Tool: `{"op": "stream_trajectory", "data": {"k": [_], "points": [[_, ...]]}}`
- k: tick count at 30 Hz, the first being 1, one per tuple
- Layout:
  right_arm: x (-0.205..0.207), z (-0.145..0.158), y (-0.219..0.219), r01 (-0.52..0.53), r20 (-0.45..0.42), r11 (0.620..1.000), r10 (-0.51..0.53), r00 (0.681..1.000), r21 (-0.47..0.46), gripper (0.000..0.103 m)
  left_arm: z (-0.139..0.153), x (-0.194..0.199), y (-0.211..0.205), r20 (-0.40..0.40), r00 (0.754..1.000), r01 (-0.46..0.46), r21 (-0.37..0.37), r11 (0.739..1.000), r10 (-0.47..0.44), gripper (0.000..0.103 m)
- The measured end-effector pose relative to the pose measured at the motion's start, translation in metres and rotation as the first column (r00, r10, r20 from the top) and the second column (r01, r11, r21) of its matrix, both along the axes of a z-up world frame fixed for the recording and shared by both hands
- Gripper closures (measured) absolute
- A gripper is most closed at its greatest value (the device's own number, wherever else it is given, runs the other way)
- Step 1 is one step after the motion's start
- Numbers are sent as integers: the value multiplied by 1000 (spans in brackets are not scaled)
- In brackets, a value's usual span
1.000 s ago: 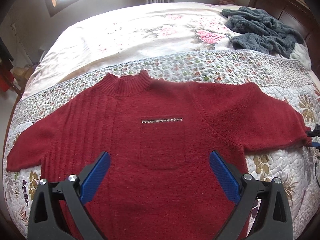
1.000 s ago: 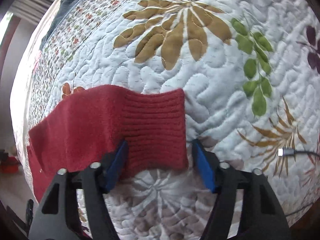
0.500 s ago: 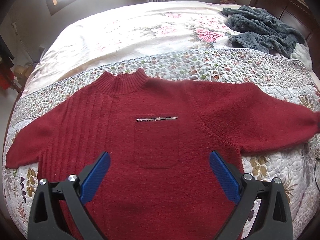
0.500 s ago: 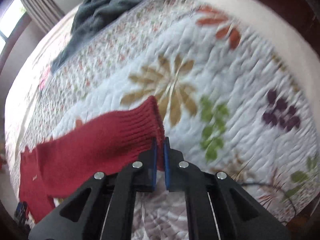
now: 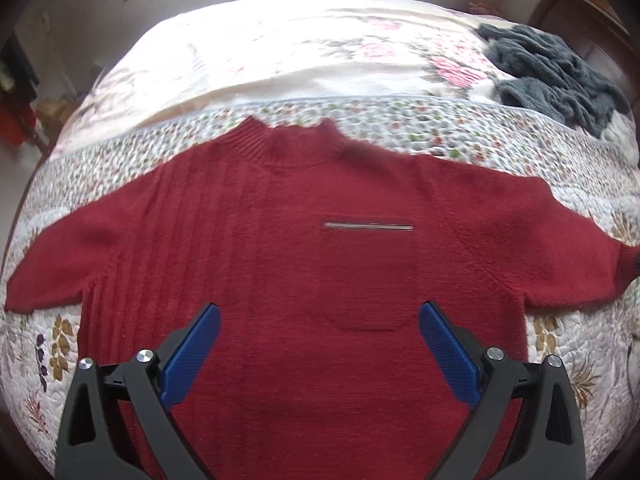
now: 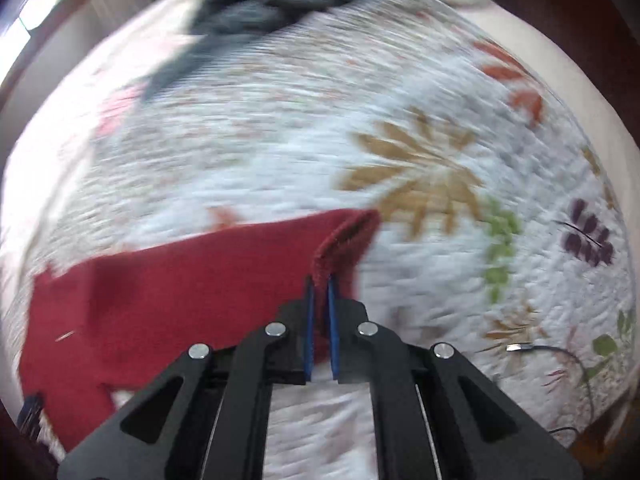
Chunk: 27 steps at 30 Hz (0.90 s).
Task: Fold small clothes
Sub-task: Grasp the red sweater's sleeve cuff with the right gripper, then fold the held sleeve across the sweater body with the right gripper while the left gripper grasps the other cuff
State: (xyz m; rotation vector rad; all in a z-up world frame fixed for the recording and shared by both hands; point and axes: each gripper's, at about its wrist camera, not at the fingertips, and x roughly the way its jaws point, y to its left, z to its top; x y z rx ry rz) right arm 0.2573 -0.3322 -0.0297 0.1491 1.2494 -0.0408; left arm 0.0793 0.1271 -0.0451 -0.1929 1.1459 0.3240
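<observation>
Two claws are yours: your right claw (image 6: pixel 319 280), open a second ago, now pinches the red sweater's (image 5: pixel 312 264) cuff (image 6: pixel 344 240) at 3 o'clock on the bed (image 5: pixel 280 60), ready to fold, while your left claw (image 5: pixel 320 312) hangs open above.

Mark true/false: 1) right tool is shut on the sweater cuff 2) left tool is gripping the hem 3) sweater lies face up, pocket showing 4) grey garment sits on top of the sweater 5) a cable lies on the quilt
1) True: the right tool pinches the ribbed cuff of the red knit sweater.
2) False: the left tool is open above the sweater, gripping nothing.
3) True: the chest pocket with silver trim shows.
4) False: the fluffy dark grey garment lies apart, further up the bed.
5) True: a thin cable lies on the floral quilt.
</observation>
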Motion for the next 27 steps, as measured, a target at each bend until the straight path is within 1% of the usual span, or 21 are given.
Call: {"op": "stream_trajectory", "data": {"k": [2,3,4,5,6,8,12,15,17,19,21,24,25,27], "points": [[-3,12,35,-83,26,996,82,996,43,99,-1,-3,13,4,1000,-28,-40,999,28,4],[-5,18,61,-140,38,988,138,990,64,99,-1,-4,20,1,999,-40,-49,998,40,4],[-8,22,87,-195,50,977,191,980,83,99,-1,-5,25,-4,999,-45,-45,998,45,4],[-12,27,103,-229,56,969,224,973,97,99,-1,-6,30,-3,999,-46,-40,998,46,4],[-16,30,131,-285,69,950,278,958,127,99,0,-8,34,-2,999,-48,-37,998,48,4],[-21,34,174,-353,79,919,344,936,178,99,2,-10,41,1,999,-50,-38,998,50,4],[-37,31,245,-448,84,855,442,893,262,99,6,-18,61,6,998,-56,-52,997,56,4],[-44,21,297,-489,76,818,490,868,302,99,7,-25,74,7,998,-57,-67,996,58,4],[-50,13,318,-504,66,805,510,857,313,99,8,-29,84,11,998,-59,-80,995,60,4],[-50,-3,342,-509,44,805,522,852,306,98,7,-32,90,12,998,-59,-86,995,61,4],[-50,-20,355,-502,14,809,523,852,306,98,6,-36,97,11,998,-63,-90,994,64,4],[-49,-45,365,-484,-39,817,520,853,313,97,4,-37,102,9,998,-62,-108,992,64,4],[-49,-51,367,-478,-49,821,516,855,311,96,3,-36,103,10,998,-60,-112,992,61,4],[-50,-62,370,-479,-75,814,528,846,328,91,2,-34,102,10,999,-48,-118,992,50,4]]}}
